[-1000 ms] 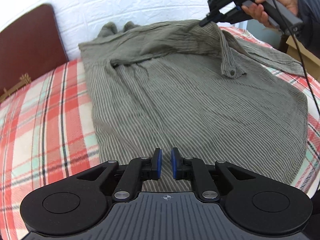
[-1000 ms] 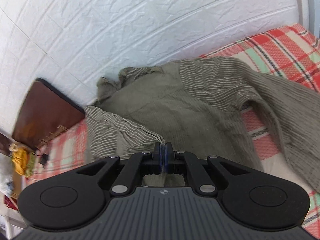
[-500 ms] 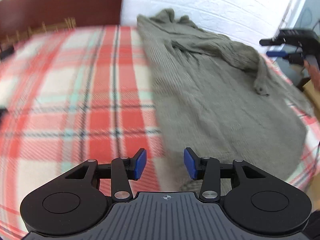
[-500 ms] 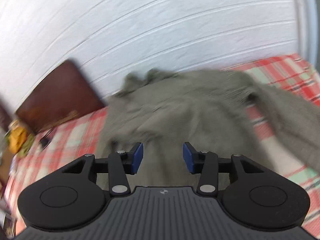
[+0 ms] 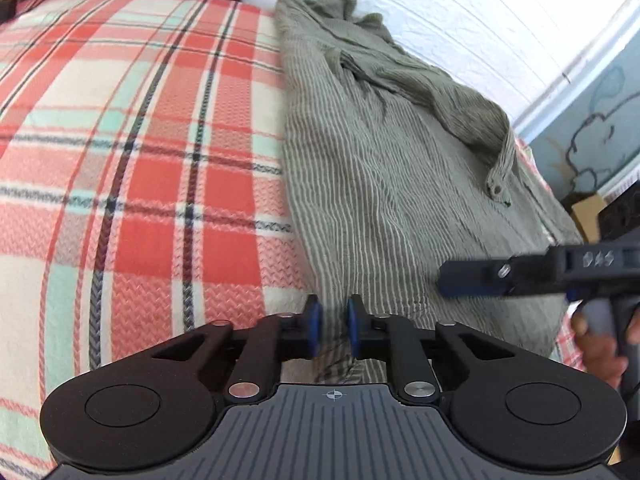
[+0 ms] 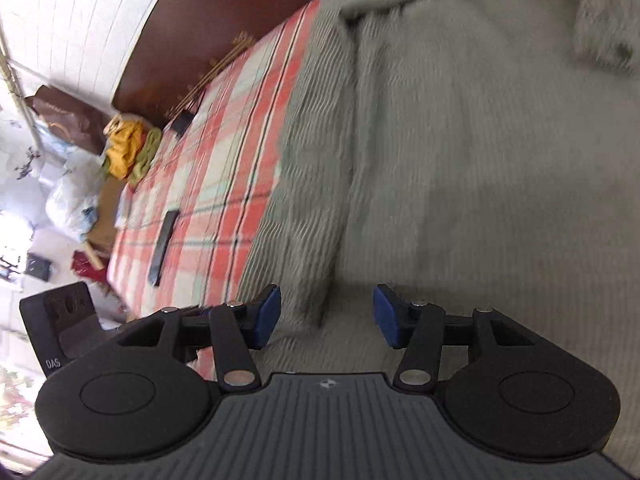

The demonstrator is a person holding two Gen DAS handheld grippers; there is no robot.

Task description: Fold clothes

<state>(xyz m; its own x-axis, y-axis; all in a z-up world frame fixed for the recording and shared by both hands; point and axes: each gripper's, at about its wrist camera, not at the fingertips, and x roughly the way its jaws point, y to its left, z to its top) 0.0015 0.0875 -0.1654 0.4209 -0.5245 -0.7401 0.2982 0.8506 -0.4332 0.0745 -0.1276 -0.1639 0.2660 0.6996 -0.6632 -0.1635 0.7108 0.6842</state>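
A: Since the bed [image 5: 132,152] carries everything here, start there: its plaid cover fills the left half of the left wrist view, and the striped olive shirt [image 5: 384,184] lies spread along the bed's right side, collar up by the white wall [image 5: 460,12] and hem at the near edge.

B: And the tools?

A: The left gripper [image 5: 331,330] sits at the shirt's near left corner, at the hem. Its blue pads look drawn almost together with a fold of hem cloth running up between them, so I judge it clamped on the hem. The right gripper [image 6: 326,316] hovers over the shirt's lower body, jaws opening, nothing between them but flat cloth below.

B: What could go wrong?

A: The left pinch looks shallow, so a pull could slip the hem free or drag one layer only. The right one, blurred, might close on a bunch of cloth and not the edge, skewing the fold. The cuff [image 5: 498,184] lying loose on top could slide.

B: The room?

A: Dark headboard [image 6: 208,32] at the far end, a black strip [image 6: 162,240] on the cover, bags and yellow cloth [image 6: 122,148] beyond the far corner.
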